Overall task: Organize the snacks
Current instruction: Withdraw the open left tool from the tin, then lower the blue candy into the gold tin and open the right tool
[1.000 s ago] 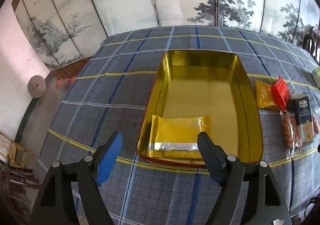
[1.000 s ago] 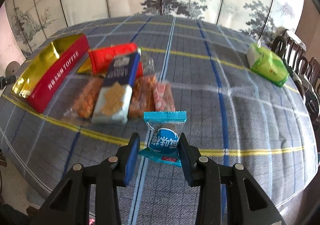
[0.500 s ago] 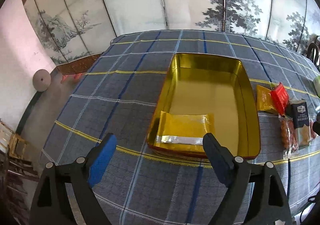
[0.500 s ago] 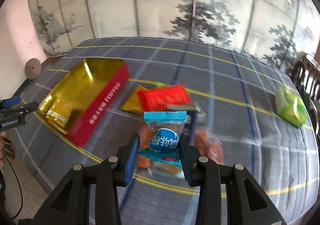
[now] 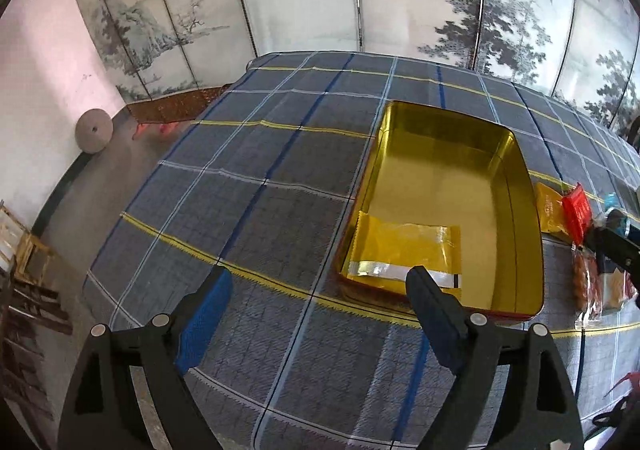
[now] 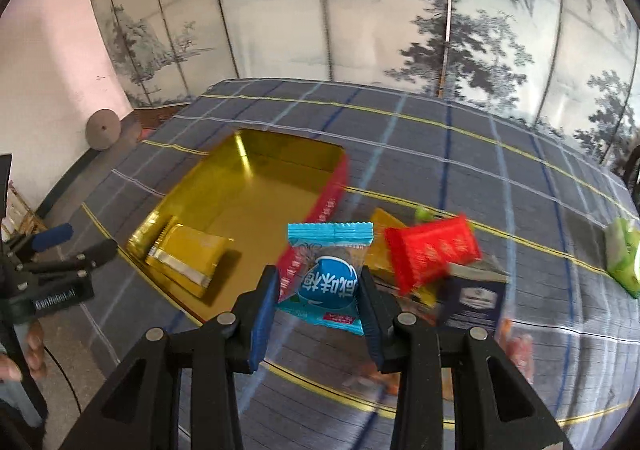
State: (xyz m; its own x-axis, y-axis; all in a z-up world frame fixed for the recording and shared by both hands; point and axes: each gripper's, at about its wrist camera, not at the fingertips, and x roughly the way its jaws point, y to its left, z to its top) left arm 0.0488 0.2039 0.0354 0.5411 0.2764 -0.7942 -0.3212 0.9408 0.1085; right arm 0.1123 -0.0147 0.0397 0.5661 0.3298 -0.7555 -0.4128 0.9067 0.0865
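My right tool (image 6: 318, 292) pinches a blue snack packet (image 6: 328, 274), held above the bench (image 6: 460, 153) just right of the gold tin (image 6: 248, 201). My left tool (image 5: 316, 290) is spread wide and empty, near the tin's left corner, where a gold packet (image 5: 404, 246) lies.

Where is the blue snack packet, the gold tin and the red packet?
blue snack packet (image 6: 329, 282): right wrist view, on its round blue label.
gold tin (image 5: 444, 185): left wrist view, on its bare gold floor.
red packet (image 6: 432, 250): right wrist view, on the middle of its red wrapper.
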